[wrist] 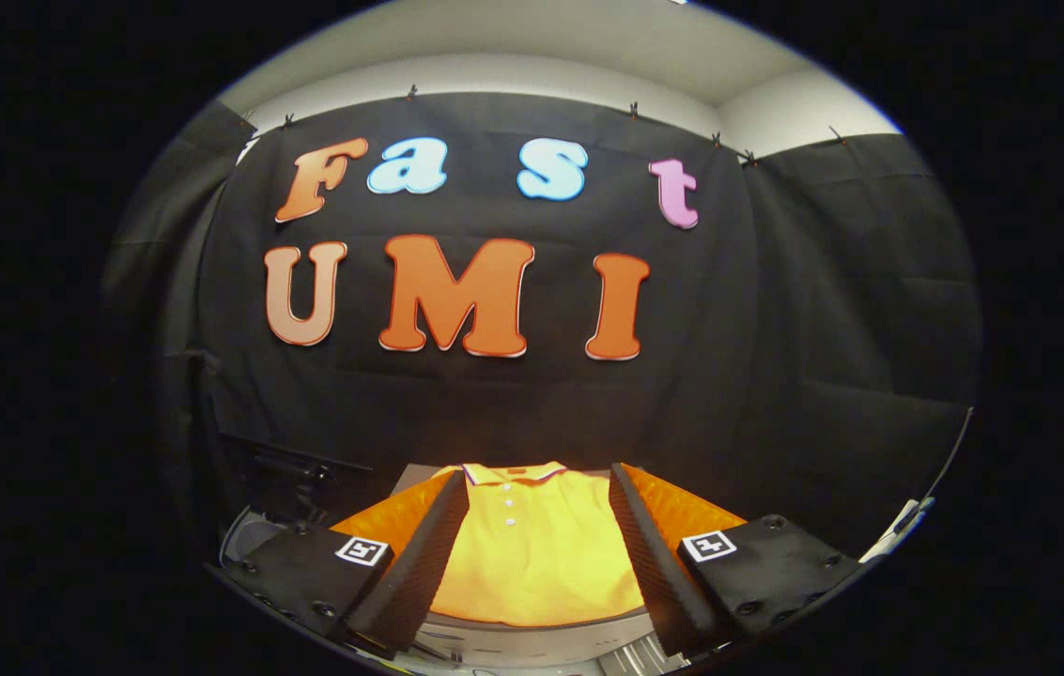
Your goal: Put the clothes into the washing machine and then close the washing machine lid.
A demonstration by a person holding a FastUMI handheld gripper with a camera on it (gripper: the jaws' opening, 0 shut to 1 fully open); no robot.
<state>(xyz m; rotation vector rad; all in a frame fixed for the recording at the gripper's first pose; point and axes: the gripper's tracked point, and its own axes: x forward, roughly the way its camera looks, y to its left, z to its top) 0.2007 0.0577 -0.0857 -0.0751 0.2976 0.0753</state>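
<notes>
- Yellow polo shirt of knit fabric, with a red-and-dark-trimmed collar and a short placket of small white buttons, lies flat on a pale grey surface.
- Long axis of the shirt runs straight away from the camera: the collar points toward the black cloth wall, and the hem lies nearest the claw.
- The placket sits on the shirt's midline, roughly centred in the gap between the two fingers.
- The shirt's sleeves are hidden behind the fingers; their lie cannot be told.
- The claw stands wide open, its two fingers well apart and gripping nothing; the shirt shows between them, beneath and beyond their tips.
- Each of the fingers carries a black ribbed pad on its inner face and an orange outer side; whether the tips touch the fabric cannot be told.
- Square black-and-white fiducial markers sit on the black finger mounts, one on each; these hold patterns, not legible writing.
- No brand mark or readable label can be made out on the shirt.
- Dark apparatus, too dim to identify, stands beside the surface beyond the left finger.
- A pale ceiling shows above the cloth wall.
</notes>
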